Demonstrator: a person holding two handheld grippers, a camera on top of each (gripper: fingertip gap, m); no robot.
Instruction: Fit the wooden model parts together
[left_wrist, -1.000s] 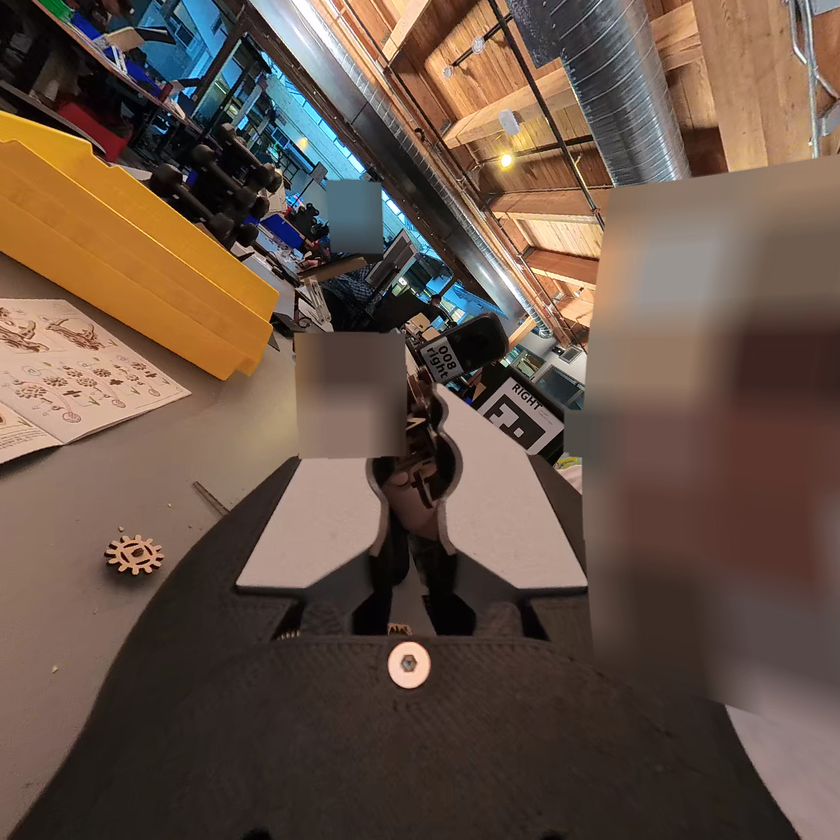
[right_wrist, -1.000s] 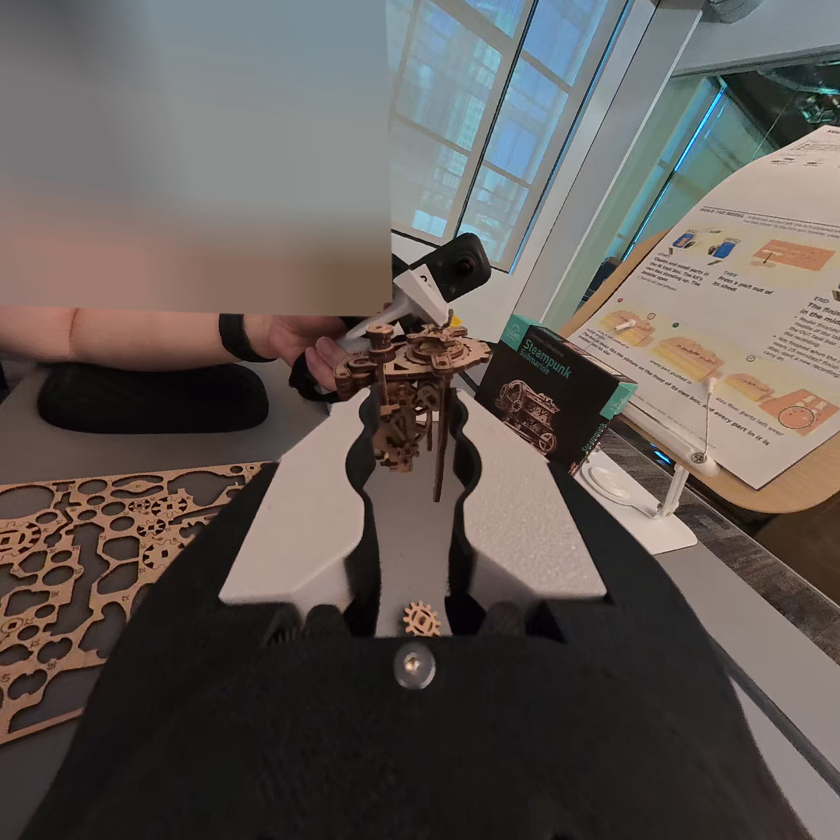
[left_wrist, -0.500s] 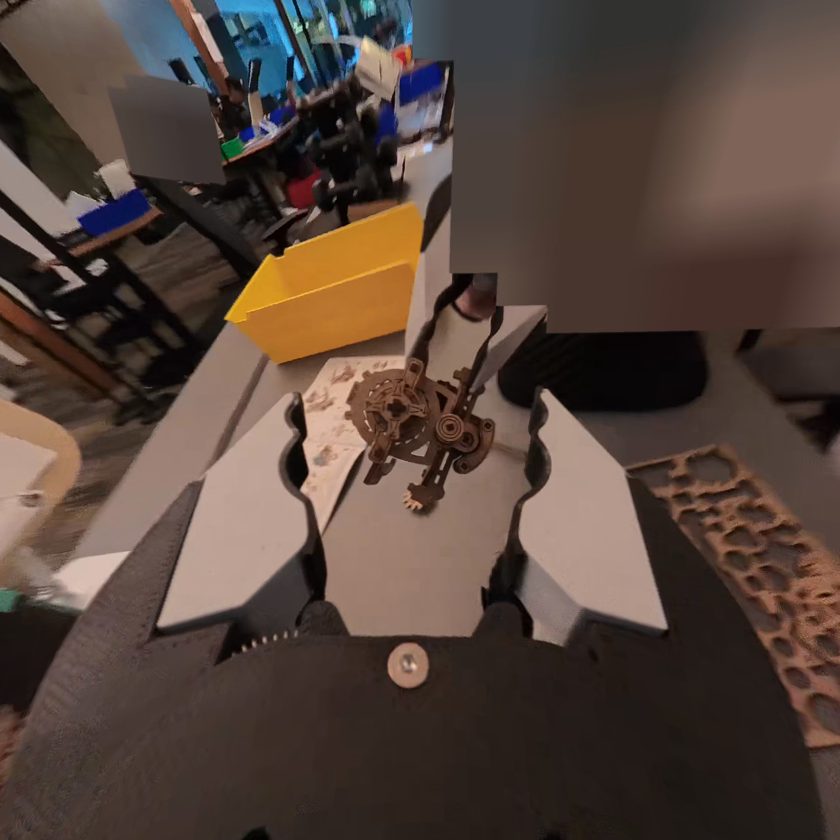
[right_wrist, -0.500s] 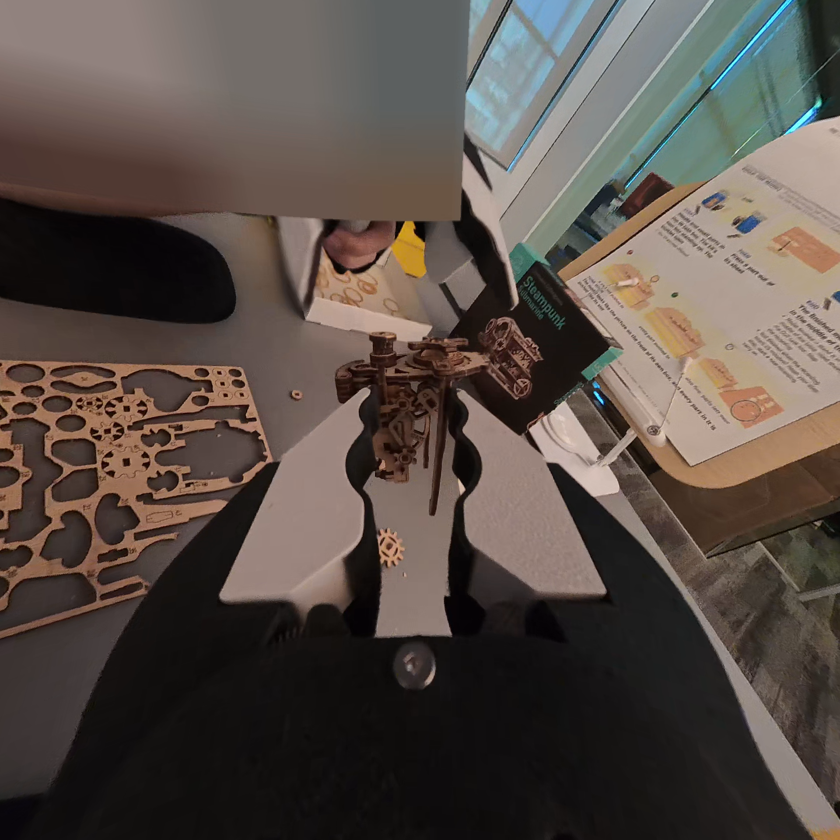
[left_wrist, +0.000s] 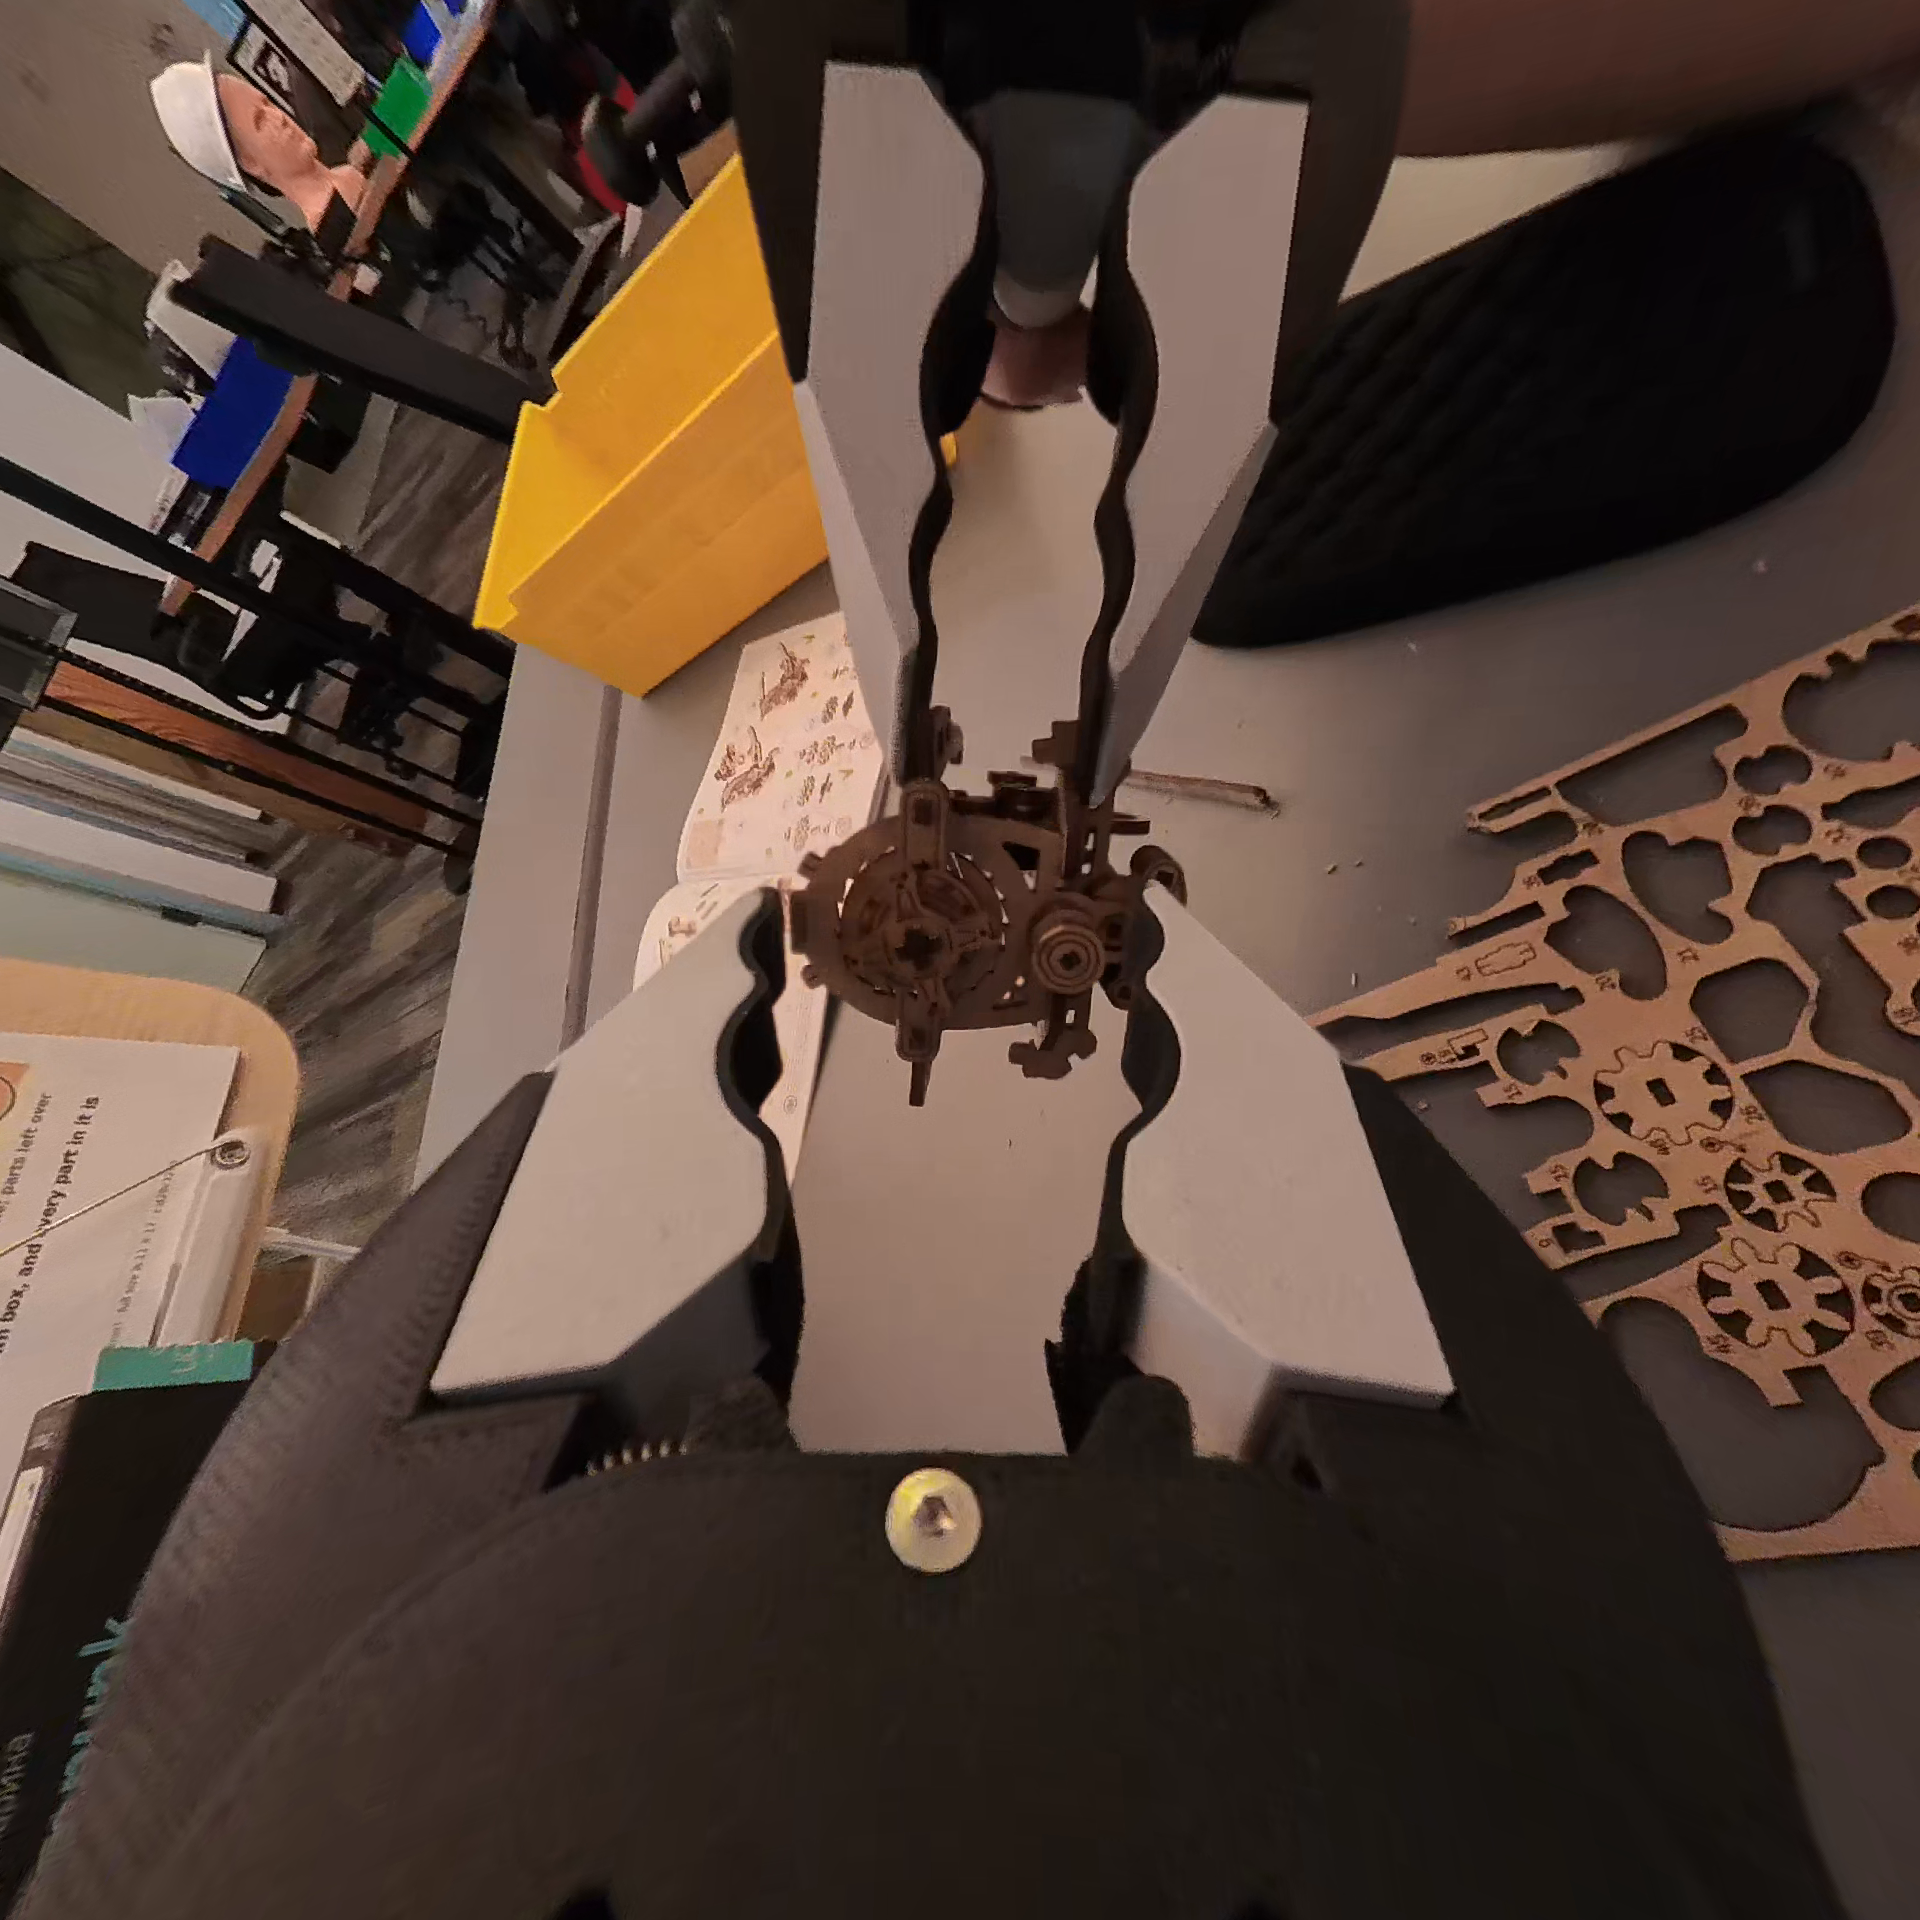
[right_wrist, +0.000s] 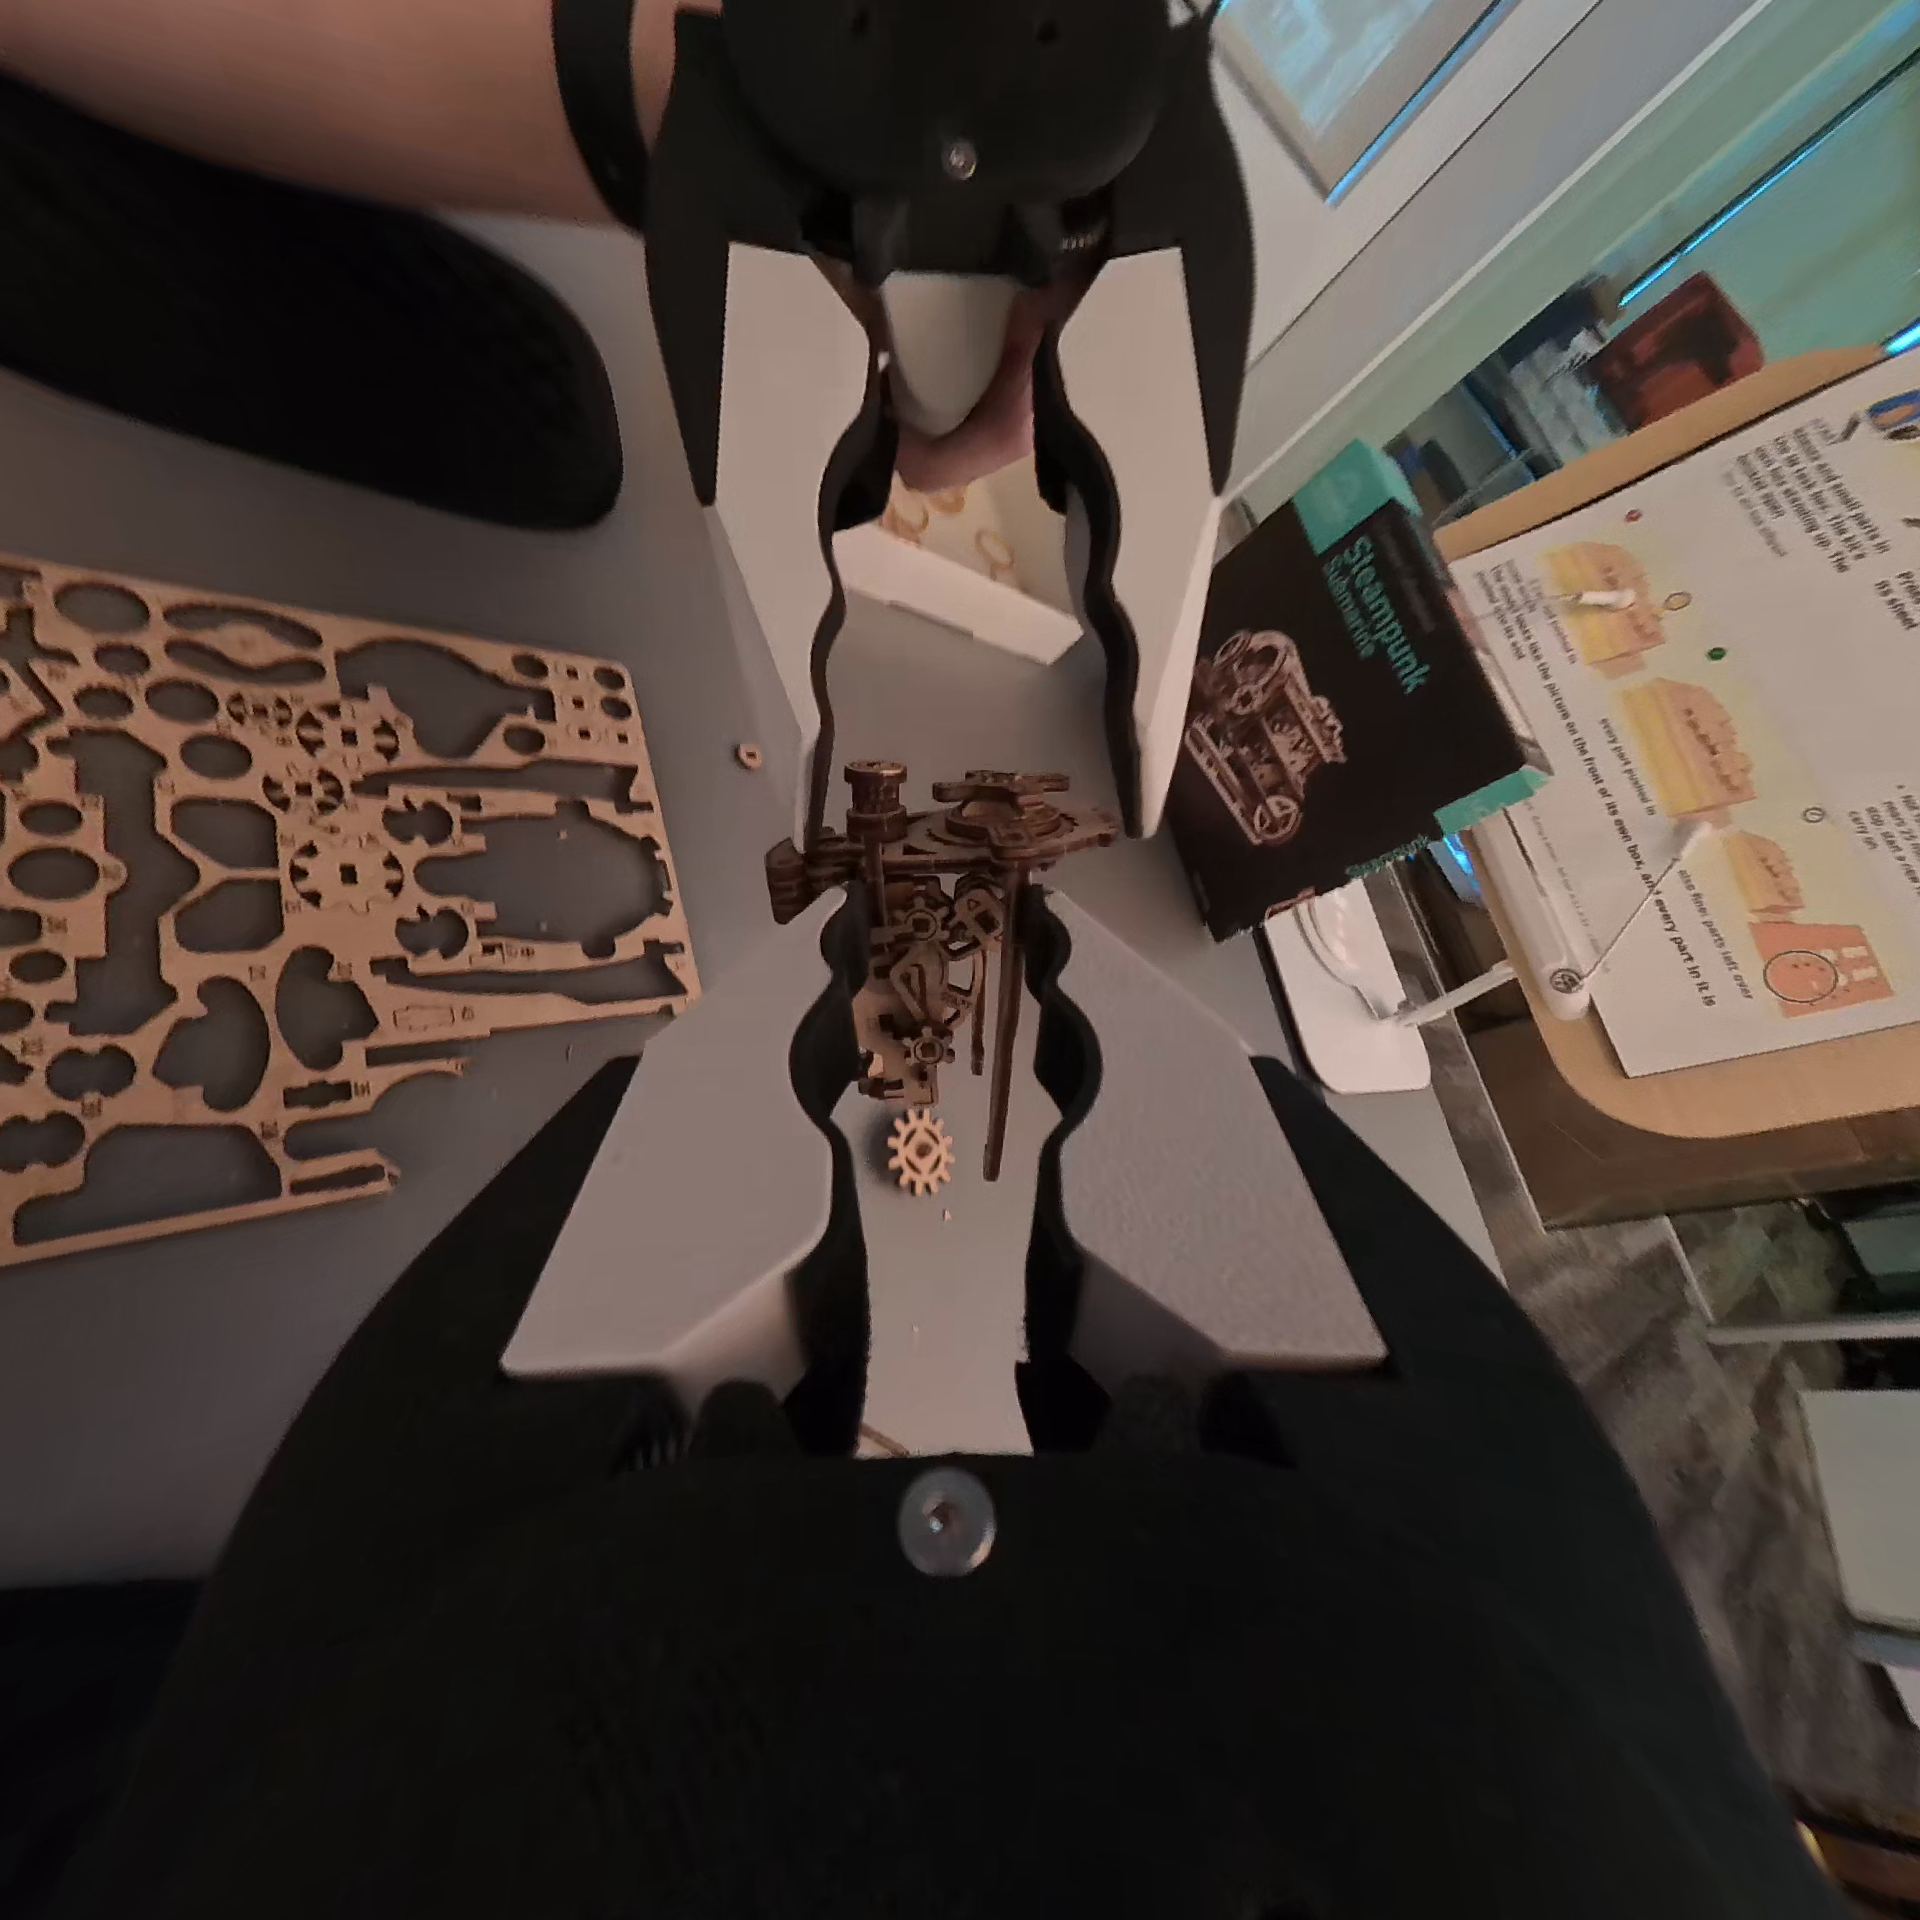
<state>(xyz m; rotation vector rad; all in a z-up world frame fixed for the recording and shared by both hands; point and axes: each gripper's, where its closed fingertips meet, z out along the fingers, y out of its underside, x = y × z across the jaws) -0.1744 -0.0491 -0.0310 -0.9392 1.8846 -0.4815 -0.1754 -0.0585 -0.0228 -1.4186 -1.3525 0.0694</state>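
model (left_wrist: 966, 940): dark wooden assembly, held in the air above the bench (left_wrist: 935, 1247), between the two grippers, which faced each other tip to tip.
right gripper (right_wrist: 940, 935): clamped on the model's lower part, fingers either side of the hanging gears and rod; seen from the left wrist view (left_wrist: 1003, 748) its tips pinched the model's far side.
left gripper (left_wrist: 956, 935): spread apart, fingertips flanking the model's disc; contact on either side could not be told. Seen from the right view (right_wrist: 971, 821), its tips sat at the ends of the model's top plate.
gear (right_wrist: 920, 1150): small, light wood, flat on the bench under the model, apart from it.
sheet (right_wrist: 312, 883): punched-out wooden parts sheet, flat on the bench beside the grippers.
leaflet (left_wrist: 800, 769): printed, on the bench past the model.
bin (left_wrist: 665, 499): yellow, beyond the leaflet.
box (right_wrist: 1340, 727): dark kit box, propped up near the bench edge.
stand (right_wrist: 1704, 790): instruction page on a holder, beyond the box.
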